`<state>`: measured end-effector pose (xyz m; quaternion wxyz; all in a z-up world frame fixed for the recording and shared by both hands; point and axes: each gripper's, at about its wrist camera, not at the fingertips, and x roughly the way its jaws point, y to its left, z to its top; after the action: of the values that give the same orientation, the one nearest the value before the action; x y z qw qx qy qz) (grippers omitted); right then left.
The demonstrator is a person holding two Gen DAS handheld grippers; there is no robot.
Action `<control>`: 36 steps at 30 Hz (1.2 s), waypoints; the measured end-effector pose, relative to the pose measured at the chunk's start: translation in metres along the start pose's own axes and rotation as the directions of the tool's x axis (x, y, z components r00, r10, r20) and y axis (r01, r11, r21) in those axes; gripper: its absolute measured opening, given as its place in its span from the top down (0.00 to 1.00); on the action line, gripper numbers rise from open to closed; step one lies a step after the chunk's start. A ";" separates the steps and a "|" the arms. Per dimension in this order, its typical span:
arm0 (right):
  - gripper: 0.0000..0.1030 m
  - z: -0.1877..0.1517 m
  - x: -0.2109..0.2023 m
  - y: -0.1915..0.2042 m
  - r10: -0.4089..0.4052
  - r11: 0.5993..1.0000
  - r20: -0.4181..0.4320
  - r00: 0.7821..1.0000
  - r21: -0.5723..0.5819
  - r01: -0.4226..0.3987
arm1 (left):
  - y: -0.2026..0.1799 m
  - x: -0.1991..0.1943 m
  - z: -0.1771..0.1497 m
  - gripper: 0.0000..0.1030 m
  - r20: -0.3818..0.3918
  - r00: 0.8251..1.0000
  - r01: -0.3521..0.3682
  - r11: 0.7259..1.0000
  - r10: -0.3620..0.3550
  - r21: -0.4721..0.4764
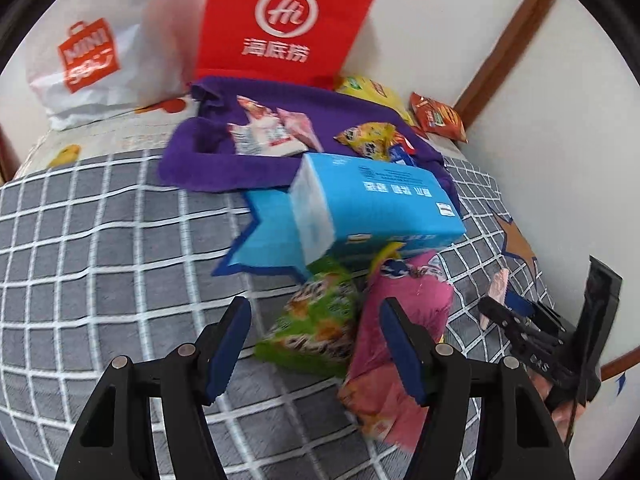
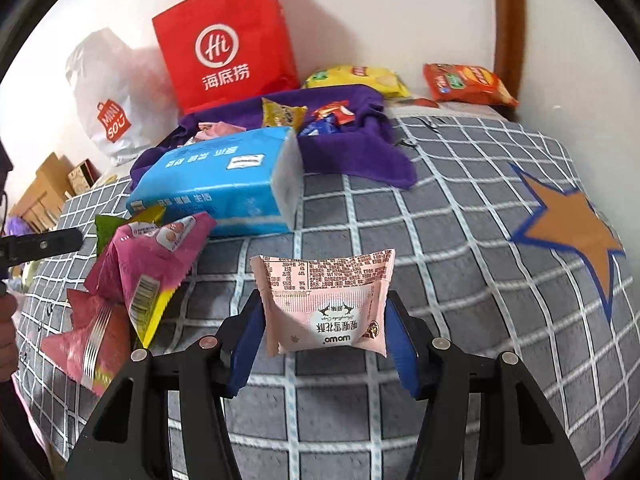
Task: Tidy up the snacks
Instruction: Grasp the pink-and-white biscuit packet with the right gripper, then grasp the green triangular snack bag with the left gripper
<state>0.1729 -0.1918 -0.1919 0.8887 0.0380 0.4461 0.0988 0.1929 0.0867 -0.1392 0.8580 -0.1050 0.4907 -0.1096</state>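
One pale pink snack packet (image 2: 326,304), printed back, seemingly clamped in right gripper (image 2: 324,344), left gripper (image 1: 314,350) agape.

My left gripper's (image 1: 314,350) pad covers pt of pink bag (image 1: 400,344); tissue pack (image 1: 372,208) hides green bag's (image 1: 316,320) top.

Two close wrist views angled down across the bed (image 1: 100,240), both sharing the blue tissue pack (image 2: 216,180)

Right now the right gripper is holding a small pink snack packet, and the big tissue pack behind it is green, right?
Not quite: the tissue pack is blue, as the right wrist view shows. The right gripper does hold the small pink snack packet.
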 end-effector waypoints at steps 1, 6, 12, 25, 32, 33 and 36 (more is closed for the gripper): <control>0.44 -0.002 0.000 -0.001 -0.001 1.000 -0.002 1.000 0.006 0.001 | -0.003 0.006 0.002 0.40 -0.005 0.999 -0.032 0.999 0.032 0.003; 0.44 -0.009 0.000 0.005 -0.016 1.000 0.003 1.000 -0.019 0.016 | -0.002 0.021 0.000 0.81 -0.036 0.999 -0.012 1.000 0.011 -0.022; 0.44 -0.009 -0.001 0.006 -0.009 0.999 0.006 1.000 -0.038 0.009 | 0.012 -0.010 -0.007 0.84 -0.017 0.999 -0.046 0.998 0.046 -0.046; 0.44 0.003 0.014 0.016 0.015 0.998 -0.020 1.000 -0.065 -0.017 | 0.038 0.008 -0.031 0.45 -0.005 0.982 -0.187 0.982 0.187 -0.022; 0.44 0.003 0.023 0.017 0.020 0.997 -0.012 1.000 -0.070 -0.021 | 0.044 0.013 -0.041 0.58 0.086 0.977 -0.196 0.980 0.198 -0.024; 0.44 0.003 0.023 0.017 0.018 0.997 -0.009 1.000 -0.072 -0.019 | 0.044 0.013 -0.044 0.58 0.104 0.974 -0.199 0.980 0.200 -0.019; 0.44 0.002 0.024 0.018 0.026 0.996 -0.008 1.000 -0.080 -0.027 | 0.040 0.012 -0.047 0.58 0.129 0.968 -0.217 0.976 0.216 -0.007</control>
<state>0.1861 -0.1686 -0.2068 0.8867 0.0080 0.4441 0.1284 0.1621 0.1179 -0.1838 0.8952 -0.0543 0.4423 -0.0100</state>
